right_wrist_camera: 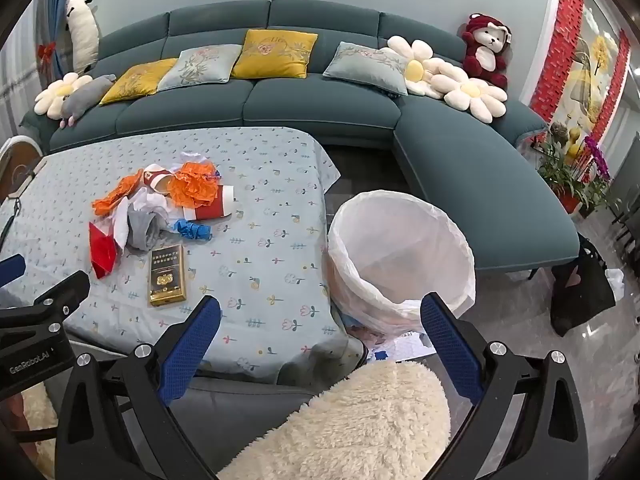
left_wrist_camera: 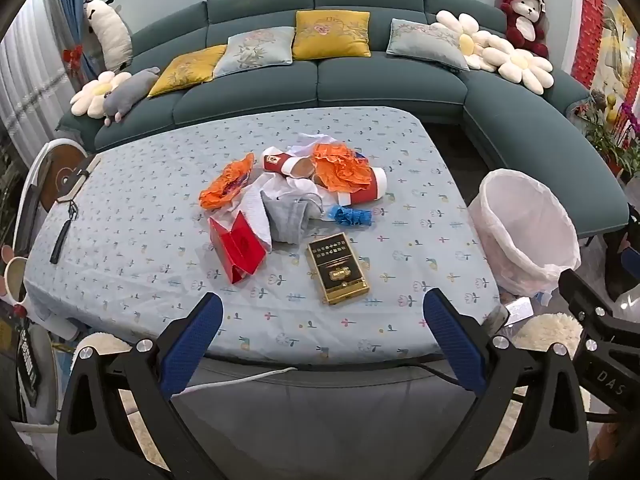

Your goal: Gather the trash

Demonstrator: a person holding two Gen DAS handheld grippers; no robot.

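Observation:
A heap of trash lies mid-table: a gold box [left_wrist_camera: 338, 270], a red paper bag [left_wrist_camera: 238, 250], a grey cloth pouch [left_wrist_camera: 288, 216], a crumpled blue glove [left_wrist_camera: 352, 216], orange wrappers [left_wrist_camera: 340, 166], red paper cups [left_wrist_camera: 286, 162] and white tissue. A white-lined bin [left_wrist_camera: 524, 232] stands on the floor right of the table. My left gripper [left_wrist_camera: 322, 314] is open and empty over the table's near edge, short of the gold box. My right gripper [right_wrist_camera: 320, 318] is open and empty, between the table corner and the bin [right_wrist_camera: 400, 256]. The heap shows at left in the right wrist view [right_wrist_camera: 160, 208].
A teal sofa [left_wrist_camera: 320, 84] with cushions and plush toys curves behind and to the right of the table [left_wrist_camera: 160, 280]. A black strap [left_wrist_camera: 60, 240] lies at the table's left edge. A fluffy cream cushion [right_wrist_camera: 352, 420] is below my right gripper. Potted plants [right_wrist_camera: 568, 176] stand far right.

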